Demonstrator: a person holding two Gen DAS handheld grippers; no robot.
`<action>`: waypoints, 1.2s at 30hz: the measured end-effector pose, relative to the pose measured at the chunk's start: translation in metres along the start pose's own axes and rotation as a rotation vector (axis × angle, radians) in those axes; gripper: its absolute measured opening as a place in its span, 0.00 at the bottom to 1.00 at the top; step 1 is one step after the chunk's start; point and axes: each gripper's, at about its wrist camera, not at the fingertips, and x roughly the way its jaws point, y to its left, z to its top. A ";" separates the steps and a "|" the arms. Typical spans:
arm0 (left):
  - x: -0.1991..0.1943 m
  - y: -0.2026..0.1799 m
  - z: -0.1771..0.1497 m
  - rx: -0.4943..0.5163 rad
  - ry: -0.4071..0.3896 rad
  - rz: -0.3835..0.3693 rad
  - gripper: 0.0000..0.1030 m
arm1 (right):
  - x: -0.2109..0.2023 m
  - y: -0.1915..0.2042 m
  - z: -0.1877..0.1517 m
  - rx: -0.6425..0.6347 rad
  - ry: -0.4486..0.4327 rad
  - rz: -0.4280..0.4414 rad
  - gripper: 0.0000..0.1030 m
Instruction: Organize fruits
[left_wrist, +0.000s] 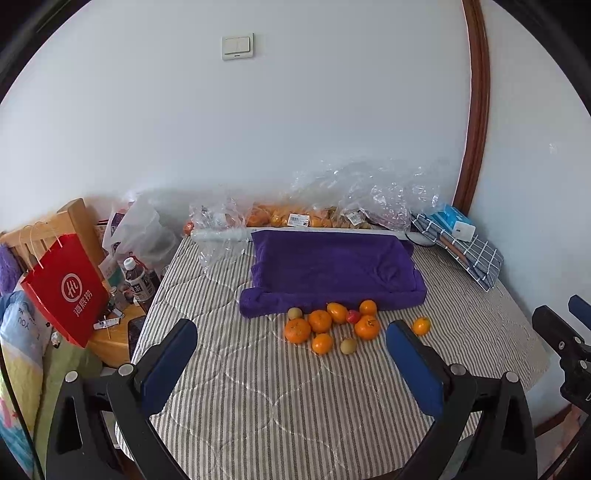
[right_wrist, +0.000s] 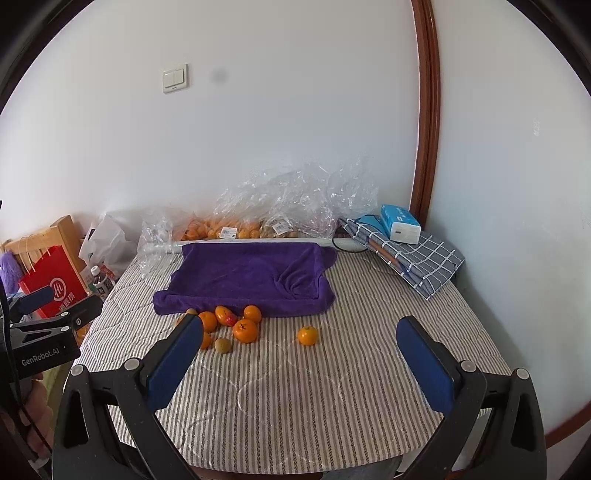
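Observation:
A cluster of oranges (left_wrist: 320, 321) lies on the striped table cover, in front of a purple towel (left_wrist: 332, 271) folded into a tray shape. Two small yellow-green fruits (left_wrist: 348, 346) and a small red fruit (left_wrist: 353, 316) lie among them. One orange (left_wrist: 421, 326) sits apart to the right; it also shows in the right wrist view (right_wrist: 307, 335). My left gripper (left_wrist: 291, 343) is open and empty, held above the near table, short of the cluster. My right gripper (right_wrist: 301, 349) is open and empty, just short of the lone orange. The cluster (right_wrist: 245, 330) and towel (right_wrist: 247, 278) show there too.
Clear plastic bags of fruit (left_wrist: 295, 218) lie along the wall behind the towel. A folded checked cloth with a tissue pack (right_wrist: 400, 221) sits at the back right. A red paper bag (left_wrist: 66, 291), bottles (left_wrist: 138, 282) and a wooden chair stand left of the table.

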 end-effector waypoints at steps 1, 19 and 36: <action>0.001 0.000 0.000 -0.002 0.003 -0.001 1.00 | 0.001 0.000 0.000 0.004 0.002 0.001 1.00; 0.046 0.005 0.010 0.014 0.034 0.000 1.00 | 0.045 0.010 0.006 -0.017 0.043 -0.011 1.00; 0.167 0.043 -0.013 -0.026 0.184 0.027 0.99 | 0.196 -0.014 -0.049 -0.014 0.233 0.014 0.88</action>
